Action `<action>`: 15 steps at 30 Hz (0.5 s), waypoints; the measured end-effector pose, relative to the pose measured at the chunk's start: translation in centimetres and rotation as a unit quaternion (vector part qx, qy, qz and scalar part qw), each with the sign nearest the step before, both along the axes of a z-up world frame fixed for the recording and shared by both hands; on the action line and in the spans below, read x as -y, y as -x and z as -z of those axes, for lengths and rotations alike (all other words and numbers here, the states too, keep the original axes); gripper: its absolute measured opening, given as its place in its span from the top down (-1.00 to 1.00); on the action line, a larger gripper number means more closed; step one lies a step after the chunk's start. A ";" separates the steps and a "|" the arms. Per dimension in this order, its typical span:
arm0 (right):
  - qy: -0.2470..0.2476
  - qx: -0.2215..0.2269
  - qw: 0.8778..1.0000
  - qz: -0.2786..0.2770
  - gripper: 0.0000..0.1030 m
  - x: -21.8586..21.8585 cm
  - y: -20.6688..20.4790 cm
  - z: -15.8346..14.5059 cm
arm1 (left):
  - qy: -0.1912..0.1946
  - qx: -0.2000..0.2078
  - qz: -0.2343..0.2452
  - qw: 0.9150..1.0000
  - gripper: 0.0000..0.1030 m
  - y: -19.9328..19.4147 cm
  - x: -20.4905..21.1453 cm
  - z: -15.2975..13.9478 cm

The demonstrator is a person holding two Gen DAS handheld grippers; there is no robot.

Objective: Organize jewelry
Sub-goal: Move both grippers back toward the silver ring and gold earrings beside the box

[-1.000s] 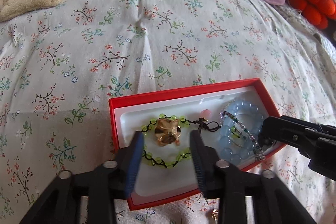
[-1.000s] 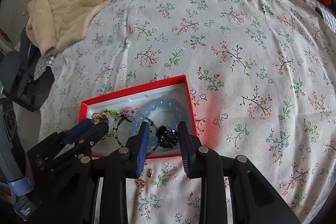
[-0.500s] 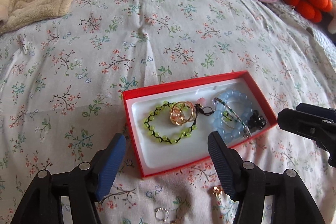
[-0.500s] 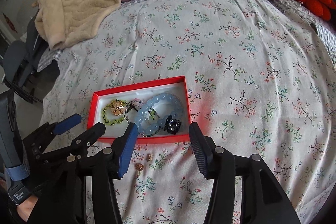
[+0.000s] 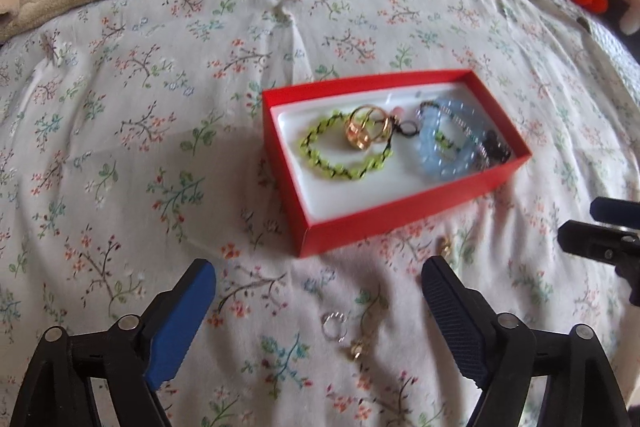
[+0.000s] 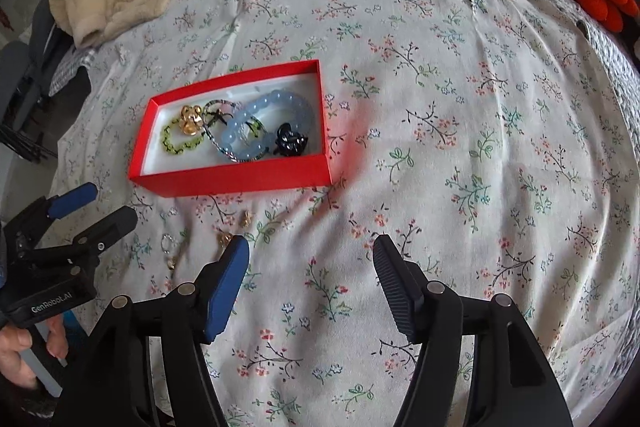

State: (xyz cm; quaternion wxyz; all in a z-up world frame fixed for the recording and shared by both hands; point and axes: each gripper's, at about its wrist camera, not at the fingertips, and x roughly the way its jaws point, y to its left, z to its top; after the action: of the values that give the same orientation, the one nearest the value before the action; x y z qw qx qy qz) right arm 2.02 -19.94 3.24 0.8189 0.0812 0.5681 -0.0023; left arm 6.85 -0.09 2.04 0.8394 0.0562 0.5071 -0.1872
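Beyond both grippers' wide-apart jaws sits the red jewelry box (image 5: 404, 205).

Daylight, soft and even. My left wrist view shows motion blur across the red box (image 5: 400, 215); right wrist view sharper. Both bow at edges, corners vignetted dark.
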 end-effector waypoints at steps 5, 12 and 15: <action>0.013 -0.006 1.000 -0.002 -0.36 0.3 1.3 0.6 | -0.015 -0.014 0.004 1.000 -0.77 0.7 -1.4 1.0; 0.027 -0.034 0.999 -0.020 -0.40 -0.7 2.3 3.6 | -0.042 -0.020 0.020 0.999 -0.80 1.9 -2.9 3.3; 0.049 -0.040 0.997 -0.039 -0.40 -1.6 2.7 4.9 | -0.054 -0.012 0.037 0.998 -0.80 2.6 -3.0 4.4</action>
State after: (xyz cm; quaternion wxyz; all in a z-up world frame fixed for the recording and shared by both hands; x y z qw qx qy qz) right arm -0.64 -18.32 -1.68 0.7979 0.0188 0.6026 -0.0009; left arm 4.26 2.92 -2.40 0.8217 0.1176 0.5240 -0.1909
